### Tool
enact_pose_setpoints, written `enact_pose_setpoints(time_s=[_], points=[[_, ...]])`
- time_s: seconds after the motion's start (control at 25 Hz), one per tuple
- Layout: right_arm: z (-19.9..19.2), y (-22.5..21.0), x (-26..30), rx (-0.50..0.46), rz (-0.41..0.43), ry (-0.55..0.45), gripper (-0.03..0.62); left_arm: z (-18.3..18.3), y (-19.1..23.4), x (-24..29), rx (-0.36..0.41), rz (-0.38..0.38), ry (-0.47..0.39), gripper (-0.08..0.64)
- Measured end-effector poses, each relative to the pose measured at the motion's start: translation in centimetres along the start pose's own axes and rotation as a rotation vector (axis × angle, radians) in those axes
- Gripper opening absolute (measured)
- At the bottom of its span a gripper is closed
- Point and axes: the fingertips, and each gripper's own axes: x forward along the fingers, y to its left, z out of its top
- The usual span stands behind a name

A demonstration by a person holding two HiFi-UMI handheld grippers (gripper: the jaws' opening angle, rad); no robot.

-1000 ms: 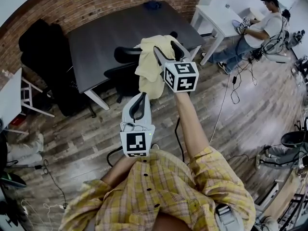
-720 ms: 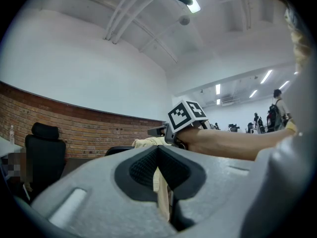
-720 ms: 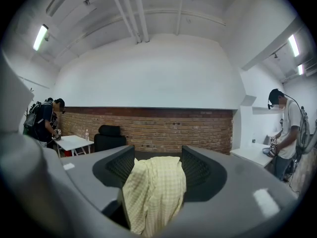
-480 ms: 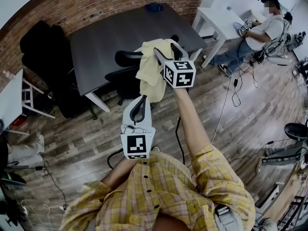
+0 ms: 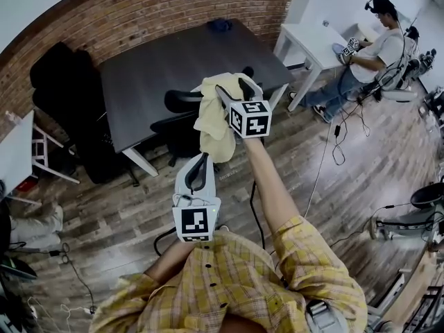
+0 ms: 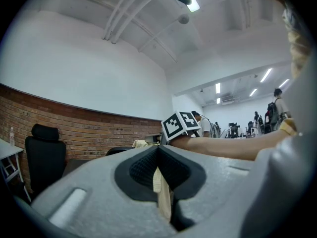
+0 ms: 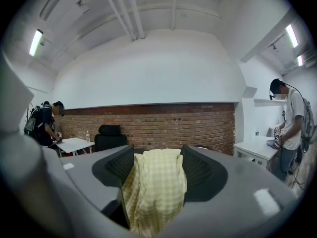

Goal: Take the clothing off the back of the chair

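A pale yellow checked piece of clothing (image 5: 211, 120) hangs over the back of a black chair (image 5: 177, 109) in front of the dark table (image 5: 159, 54). My right gripper (image 5: 232, 85) is at the garment's top with its jaws spread wide. In the right gripper view the clothing (image 7: 156, 187) fills the gap between the open right gripper's (image 7: 158, 157) pads, which stand beside it without pinching it. My left gripper (image 5: 198, 159) is lower, at the garment's bottom edge. In the left gripper view the left gripper (image 6: 158, 152) is shut on a strip of the yellow cloth (image 6: 162, 192).
A white table (image 5: 312, 26) stands at the back right with a person (image 5: 378, 44) beside it. A black office chair (image 5: 59, 75) is at the left by the brick wall. Cables (image 5: 333, 130) trail over the wooden floor.
My right gripper has moved a little forward and down over the top of the clothing. The left gripper has stayed where it was, still pinching the cloth.
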Motion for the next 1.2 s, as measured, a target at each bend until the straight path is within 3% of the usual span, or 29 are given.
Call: enact_pose_setpoints(time_s=[0.76, 1.2], points=[[-1.1, -0.8, 0.5, 0.042, 0.004, -0.062, 0.268, 0.7, 0.5, -0.6, 0.013, 0.018, 0.011, 0.0], [-1.0, -0.6, 0.6, 0.037, -0.003, -0.03, 0.155, 1.5, 0.4, -1.0, 0.029, 0.007, 0.01, 0.0]])
